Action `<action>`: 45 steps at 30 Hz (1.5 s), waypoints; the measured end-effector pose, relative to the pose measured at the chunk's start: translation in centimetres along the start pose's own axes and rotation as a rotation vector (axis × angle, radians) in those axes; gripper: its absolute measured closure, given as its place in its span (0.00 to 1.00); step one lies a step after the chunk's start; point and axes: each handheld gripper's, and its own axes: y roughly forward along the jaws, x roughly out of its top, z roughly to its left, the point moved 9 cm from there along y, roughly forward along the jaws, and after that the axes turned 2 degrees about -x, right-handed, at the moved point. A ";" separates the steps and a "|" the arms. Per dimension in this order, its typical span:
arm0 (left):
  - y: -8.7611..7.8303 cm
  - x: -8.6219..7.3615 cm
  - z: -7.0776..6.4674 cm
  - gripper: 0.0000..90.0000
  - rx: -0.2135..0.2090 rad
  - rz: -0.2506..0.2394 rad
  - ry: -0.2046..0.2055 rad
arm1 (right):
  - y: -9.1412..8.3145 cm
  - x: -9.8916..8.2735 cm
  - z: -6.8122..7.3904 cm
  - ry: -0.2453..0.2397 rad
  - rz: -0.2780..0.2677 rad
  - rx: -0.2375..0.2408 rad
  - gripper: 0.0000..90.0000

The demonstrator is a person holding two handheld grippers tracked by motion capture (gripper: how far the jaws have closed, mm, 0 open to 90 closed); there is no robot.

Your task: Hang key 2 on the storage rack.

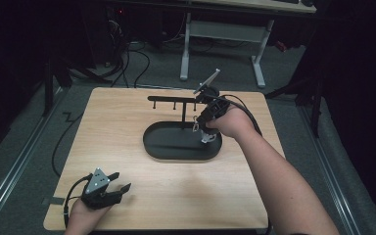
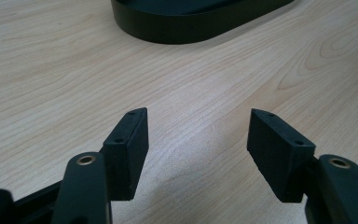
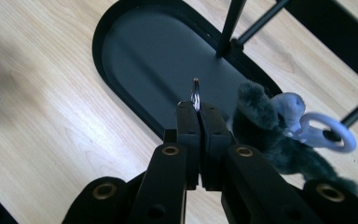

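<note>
1. One keychain here: a small metal ring (image 3: 196,95) pinched at the tip of the right gripper (image 3: 198,108), with one dark furry charm (image 3: 261,133) and one pale lilac plastic piece (image 3: 314,128) hanging just beside the jaws.
2. Right jaws are pressed together, the ring's thin edge standing up between their tips. From above, that right gripper (image 1: 204,128) sits over the near right end of the tray, and the keychain shows as a pale speck under the hand (image 1: 232,122).
3. One black oval tray (image 1: 152,144) lies mid-table, with one thin post (image 1: 183,115) rising from it and carrying a crossbar (image 1: 166,98) with short pegs hanging below. The post and bar stand just behind the held ring.
4. Left gripper (image 1: 120,182) rests at the near left corner of the one wooden table (image 1: 127,122), well apart from the tray. Its two jaws stand wide, bare wood between the pads (image 2: 133,147), nothing touched.
5. Past the table's far edge: one white-legged desk (image 1: 223,29) and loose cables (image 1: 132,56) on the grey floor.
</note>
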 end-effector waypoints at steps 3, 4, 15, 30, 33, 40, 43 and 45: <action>0.0 0.0 0.0 0.44 0.001 0.005 0.008 | 0.2 0.5 0.0 0.013 0.004 0.006 0.99; 0.0 0.0 0.1 0.44 0.001 0.003 0.006 | 0.3 0.7 -0.2 -0.008 -0.007 0.005 0.99; -0.1 -0.2 -0.1 0.44 0.002 0.006 0.008 | 0.3 1.9 -1.2 0.037 -0.027 -0.006 0.99; -0.1 -0.2 -0.1 0.44 0.000 0.006 0.011 | 0.6 2.7 -2.4 0.054 -0.033 -0.016 0.99; -0.1 -0.2 -0.2 0.44 -0.001 0.006 0.013 | 0.6 3.0 -2.7 0.057 -0.045 -0.020 0.99; -0.1 -0.3 -0.4 0.44 -0.006 0.015 0.019 | 1.2 3.4 -3.4 0.081 -0.059 -0.034 0.99; -0.1 -0.3 -0.4 0.44 -0.007 0.015 0.021 | 1.5 3.7 -3.6 0.082 -0.074 -0.042 0.99; -0.1 -0.3 -0.4 0.44 -0.008 0.015 0.021 | 1.6 3.8 -3.8 0.086 -0.081 -0.055 0.97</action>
